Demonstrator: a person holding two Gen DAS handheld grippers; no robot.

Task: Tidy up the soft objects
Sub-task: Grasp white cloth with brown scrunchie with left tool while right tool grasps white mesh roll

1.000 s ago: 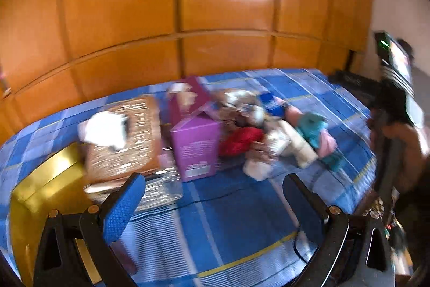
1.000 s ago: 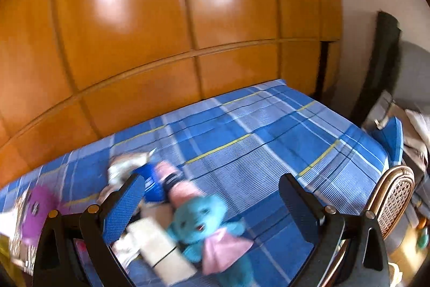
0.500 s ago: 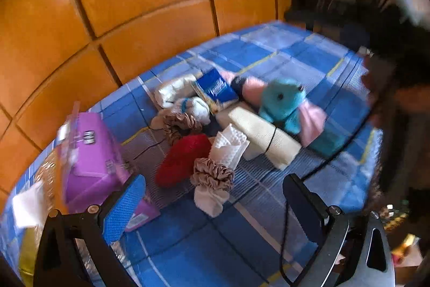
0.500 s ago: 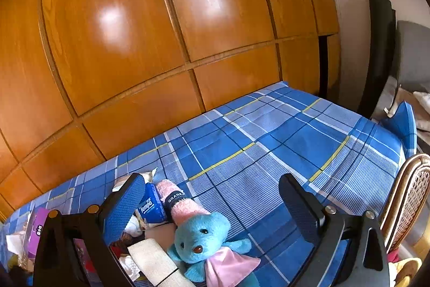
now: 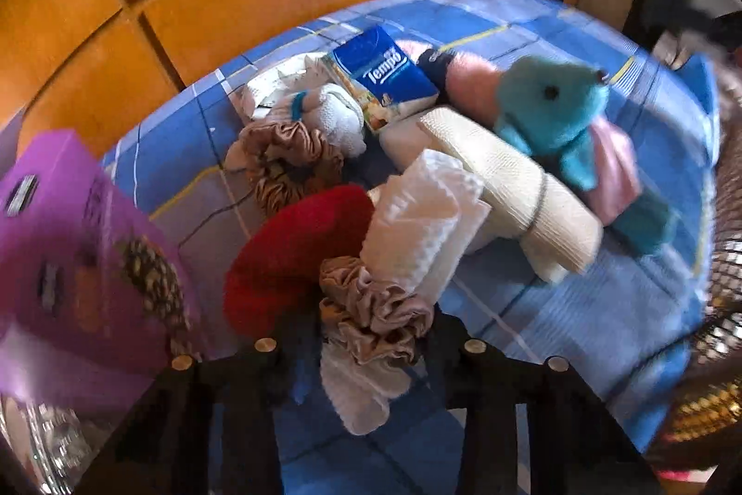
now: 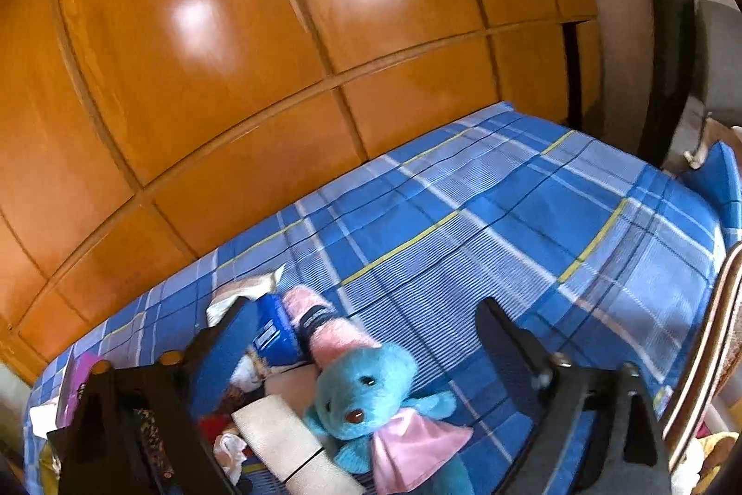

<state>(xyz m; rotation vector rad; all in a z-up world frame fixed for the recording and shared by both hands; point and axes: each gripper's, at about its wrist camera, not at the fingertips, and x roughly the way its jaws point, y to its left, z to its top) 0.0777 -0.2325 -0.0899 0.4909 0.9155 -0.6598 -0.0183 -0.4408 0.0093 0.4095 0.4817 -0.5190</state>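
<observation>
Our left hand-held gripper (image 5: pixel 371 337) has just been closing around the beige scrunchie (image 5: pixel 375 318) on the bed (image 5: pixel 579 309), to lift it; our right hand-held gripper (image 6: pixel 366 346) gapes, narrowing slightly, over the teddy (image 6: pixel 366 393).

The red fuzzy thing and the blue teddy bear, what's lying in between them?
In the left wrist view, a folded white cloth and a cream rolled towel lie between the red fuzzy thing and the blue teddy bear.

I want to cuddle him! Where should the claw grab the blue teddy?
Probably the blue teddy's round head, from above. He lies face up with his head toward the open right gripper, and it bulges clear of the cream roll beside him.
</observation>
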